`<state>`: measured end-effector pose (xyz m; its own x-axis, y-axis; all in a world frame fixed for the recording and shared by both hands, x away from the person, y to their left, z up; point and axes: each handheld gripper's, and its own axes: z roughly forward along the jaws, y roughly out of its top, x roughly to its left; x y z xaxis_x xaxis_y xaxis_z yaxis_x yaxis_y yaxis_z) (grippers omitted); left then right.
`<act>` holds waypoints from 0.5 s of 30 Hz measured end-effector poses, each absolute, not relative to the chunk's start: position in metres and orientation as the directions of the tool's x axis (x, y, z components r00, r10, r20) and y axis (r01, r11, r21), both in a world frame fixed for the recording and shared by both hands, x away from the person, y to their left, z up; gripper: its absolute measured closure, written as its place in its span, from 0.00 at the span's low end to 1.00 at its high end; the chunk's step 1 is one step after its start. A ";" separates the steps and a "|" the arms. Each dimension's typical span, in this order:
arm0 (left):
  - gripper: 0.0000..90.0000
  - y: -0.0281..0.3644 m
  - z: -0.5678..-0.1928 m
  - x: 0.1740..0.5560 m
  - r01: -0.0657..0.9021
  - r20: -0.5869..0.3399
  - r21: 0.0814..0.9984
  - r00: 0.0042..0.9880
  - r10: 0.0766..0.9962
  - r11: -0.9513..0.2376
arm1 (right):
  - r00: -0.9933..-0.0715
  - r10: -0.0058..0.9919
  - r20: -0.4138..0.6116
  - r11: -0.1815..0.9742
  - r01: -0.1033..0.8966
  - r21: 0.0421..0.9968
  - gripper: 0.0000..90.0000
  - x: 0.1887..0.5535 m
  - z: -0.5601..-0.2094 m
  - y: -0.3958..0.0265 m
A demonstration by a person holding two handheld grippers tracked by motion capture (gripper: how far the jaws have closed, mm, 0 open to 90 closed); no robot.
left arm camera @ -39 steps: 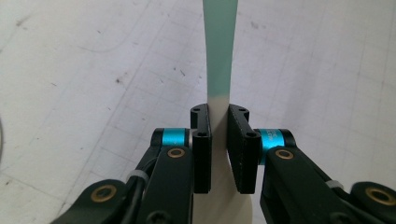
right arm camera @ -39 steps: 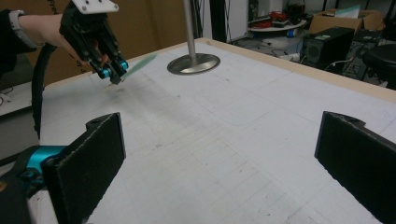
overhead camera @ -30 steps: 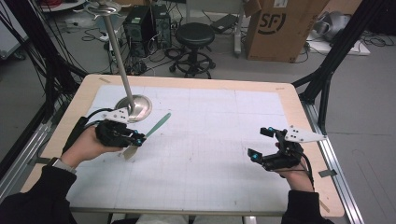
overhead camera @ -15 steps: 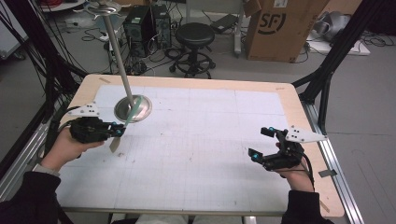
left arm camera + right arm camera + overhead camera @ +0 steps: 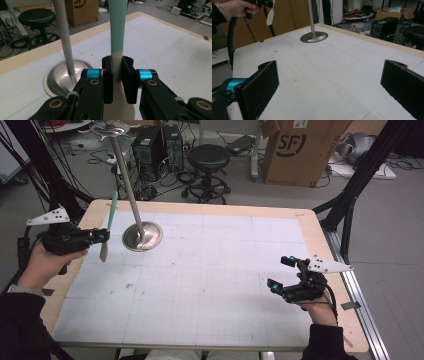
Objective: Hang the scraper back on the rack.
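Note:
My left gripper (image 5: pixel 104 237) is shut on a slim utensil (image 5: pixel 110 212) with a teal handle and a white flat end, which looks like a spatula. It holds the utensil upright above the table's left edge, teal end up. In the left gripper view the jaws clamp the utensil (image 5: pixel 117 32) where white meets teal, and the gripper (image 5: pixel 117 72) faces the metal stand. The stand (image 5: pixel 142 236) has a round base and a tall pole leaning left. My right gripper (image 5: pixel 280 273) hovers open and empty over the table's right side, its jaws wide apart around the gripper's middle (image 5: pixel 329 82).
The white gridded table (image 5: pixel 210 285) has a wooden border. The stand's base (image 5: pixel 314 36) and the person's left hand (image 5: pixel 239 7) show far off in the right gripper view. Beyond the table stand a black stool (image 5: pixel 209 157), a cardboard box (image 5: pixel 300 150) and black frame legs (image 5: pixel 350 195).
My left gripper has moved left and up off the table, turning the utensil from slanting to upright. The right gripper has stayed put.

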<state>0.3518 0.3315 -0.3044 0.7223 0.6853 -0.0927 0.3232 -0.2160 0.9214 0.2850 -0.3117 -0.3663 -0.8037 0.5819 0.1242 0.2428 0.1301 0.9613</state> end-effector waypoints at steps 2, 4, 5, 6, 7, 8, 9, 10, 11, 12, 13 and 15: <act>0.89 0.334 -0.298 0.353 0.321 -0.082 0.921 0.714 0.695 -0.221 | -0.806 0.579 0.126 0.131 0.245 0.961 0.01 0.285 -0.366 -0.311; 0.89 0.338 -0.291 0.355 0.314 -0.077 0.925 0.709 0.701 -0.215 | -0.805 0.580 0.124 0.134 0.244 0.960 0.01 0.285 -0.366 -0.310; 0.89 0.340 -0.288 0.356 0.307 -0.077 0.929 0.708 0.702 -0.208 | -0.807 0.578 0.121 0.134 0.241 0.961 0.01 0.285 -0.366 -0.310; 0.89 0.342 -0.284 0.357 0.299 -0.075 0.932 0.708 0.703 -0.202 | -0.807 0.578 0.121 0.133 0.240 0.962 0.01 0.285 -0.366 -0.310; 0.89 0.345 -0.281 0.358 0.291 -0.072 0.936 0.708 0.702 -0.198 | -0.806 0.578 0.124 0.133 0.243 0.961 0.01 0.285 -0.366 -0.310; 0.89 0.347 -0.278 0.359 0.290 -0.070 0.937 0.703 0.707 -0.196 | -0.807 0.577 0.126 0.131 0.243 0.961 0.01 0.285 -0.366 -0.311; 0.89 0.349 -0.276 0.360 0.287 -0.067 0.938 0.702 0.709 -0.196 | -0.807 0.578 0.122 0.129 0.238 0.963 0.01 0.285 -0.366 -0.311; 0.89 0.351 -0.273 0.361 0.287 -0.063 0.937 0.700 0.711 -0.200 | -0.807 0.578 0.123 0.129 0.239 0.963 0.01 0.285 -0.366 -0.312; 0.89 0.352 -0.271 0.363 0.283 -0.063 0.939 0.696 0.716 -0.193 | -0.806 0.579 0.122 0.127 0.237 0.963 0.01 0.285 -0.365 -0.312; 0.89 0.354 -0.269 0.364 0.281 -0.062 0.941 0.695 0.717 -0.191 | -0.805 0.579 0.126 0.124 0.240 0.963 0.01 0.285 -0.365 -0.312; 0.89 0.355 -0.268 0.366 0.277 -0.066 0.943 0.696 0.715 -0.183 | -0.807 0.578 0.123 0.126 0.237 0.963 0.01 0.286 -0.365 -0.313; 0.89 0.358 -0.264 0.368 0.268 -0.062 0.947 0.695 0.716 -0.179 | -0.805 0.580 0.126 0.124 0.240 0.963 0.01 0.287 -0.365 -0.312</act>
